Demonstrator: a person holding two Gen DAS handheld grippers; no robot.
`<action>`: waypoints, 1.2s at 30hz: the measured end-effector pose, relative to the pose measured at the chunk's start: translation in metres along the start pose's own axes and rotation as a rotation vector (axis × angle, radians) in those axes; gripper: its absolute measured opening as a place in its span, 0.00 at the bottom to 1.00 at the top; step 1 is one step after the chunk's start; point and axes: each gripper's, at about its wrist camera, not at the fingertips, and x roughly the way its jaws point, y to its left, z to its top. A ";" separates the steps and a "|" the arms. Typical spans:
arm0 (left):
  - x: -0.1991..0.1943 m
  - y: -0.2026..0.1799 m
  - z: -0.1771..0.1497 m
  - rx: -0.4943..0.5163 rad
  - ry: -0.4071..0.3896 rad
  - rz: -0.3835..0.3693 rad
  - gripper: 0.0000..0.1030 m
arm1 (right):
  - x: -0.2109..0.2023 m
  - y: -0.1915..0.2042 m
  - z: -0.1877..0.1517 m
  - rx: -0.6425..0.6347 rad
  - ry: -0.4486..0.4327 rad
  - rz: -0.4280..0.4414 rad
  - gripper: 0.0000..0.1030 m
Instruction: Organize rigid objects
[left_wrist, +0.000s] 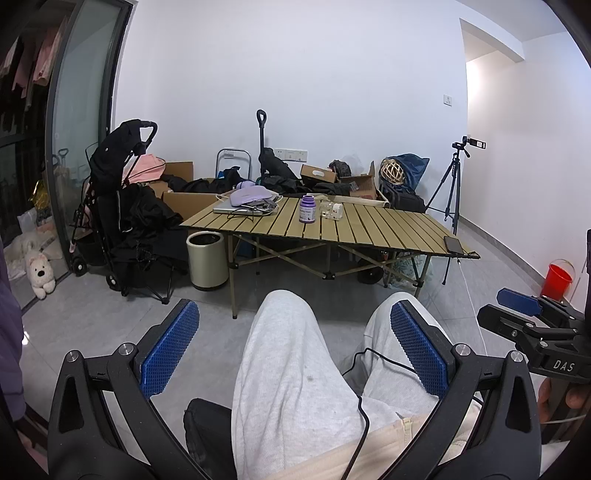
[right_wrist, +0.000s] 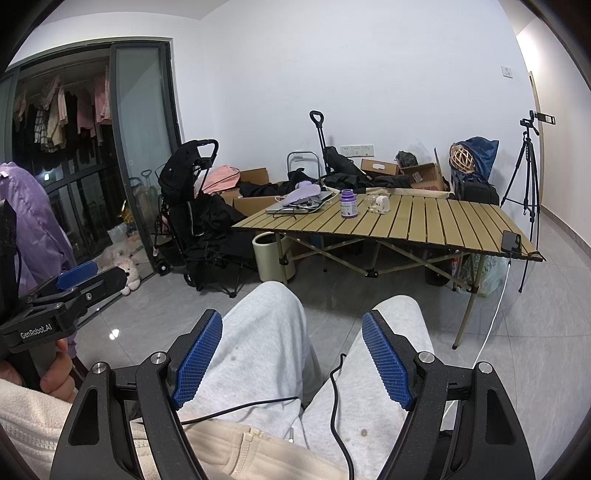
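I had both tools resting low over my lap, well back from the tabletop (left_wrist: 388, 225). My left hand-held gripper (left_wrist: 293, 347) stood wide, its blue pads (left_wrist: 170, 347) spread to either side of my grey-trousered knees with nothing between them. My right hand-held gripper (right_wrist: 291, 358) was just as wide and empty; a black cable (right_wrist: 336, 391) ran across my legs beneath it.

On the slatted tabletop, a purple bottle (left_wrist: 307, 209) stood upright toward the middle. Just beside it, to its right, sat a small clear glass (left_wrist: 326, 209) and a white mug (left_wrist: 338, 211), so close together I could not tell whether they touched. Further left, a laptop (left_wrist: 240, 210) lay flat near the far-left corner with a lilac item (left_wrist: 249, 194) on top of it. A dark phone (left_wrist: 453, 244) lay at the near-right edge, well apart from the rest.

Beneath the left end stood a cream bin (left_wrist: 207, 260); a tripod (left_wrist: 452, 184) stood beyond the right end.
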 end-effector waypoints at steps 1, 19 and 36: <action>0.000 0.000 0.001 0.000 0.001 0.000 1.00 | 0.000 0.000 0.000 0.000 0.001 0.000 0.81; 0.001 0.000 0.000 -0.002 0.005 0.000 1.00 | 0.004 -0.001 -0.006 -0.001 0.001 0.000 0.81; 0.001 0.000 0.001 -0.003 0.007 0.000 1.00 | 0.004 -0.001 -0.004 0.000 0.003 -0.001 0.81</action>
